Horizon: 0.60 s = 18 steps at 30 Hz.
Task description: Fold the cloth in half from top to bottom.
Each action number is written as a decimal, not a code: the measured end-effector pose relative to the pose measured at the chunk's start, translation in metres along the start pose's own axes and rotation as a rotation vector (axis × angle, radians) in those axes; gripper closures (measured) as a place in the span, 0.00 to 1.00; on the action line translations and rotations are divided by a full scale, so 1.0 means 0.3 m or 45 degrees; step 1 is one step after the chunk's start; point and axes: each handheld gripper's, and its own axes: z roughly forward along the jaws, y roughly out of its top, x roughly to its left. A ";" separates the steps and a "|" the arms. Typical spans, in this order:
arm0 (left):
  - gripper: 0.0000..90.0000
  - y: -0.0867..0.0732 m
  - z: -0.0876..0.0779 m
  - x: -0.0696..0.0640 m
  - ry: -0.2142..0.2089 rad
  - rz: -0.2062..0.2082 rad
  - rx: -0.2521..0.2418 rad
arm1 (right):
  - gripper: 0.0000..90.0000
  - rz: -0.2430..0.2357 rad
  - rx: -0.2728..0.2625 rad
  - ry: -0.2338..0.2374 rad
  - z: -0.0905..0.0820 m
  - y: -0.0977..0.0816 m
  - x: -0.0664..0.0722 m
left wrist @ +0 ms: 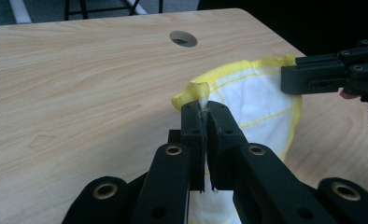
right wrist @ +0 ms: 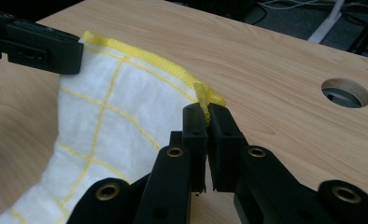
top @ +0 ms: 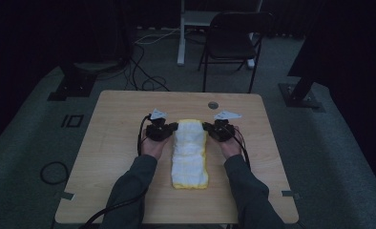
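Over the wooden table (top: pixel 114 157), each claw pinches a far corner of the cloth (top: pixel 190 155).

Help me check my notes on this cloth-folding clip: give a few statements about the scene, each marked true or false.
1. The left claw is shut on a corner of the white and yellow cloth. True.
2. The right claw stands open, apart from the cloth. False: it pinches the yellow hem.
3. The cloth lies on a wooden table. True.
4. The table has no hole. False: a round hole sits near its far edge.
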 end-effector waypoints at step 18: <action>0.96 -0.074 -0.109 -0.063 -0.068 0.015 -0.054 | 0.97 -0.035 -0.063 0.073 -0.104 -0.034 0.058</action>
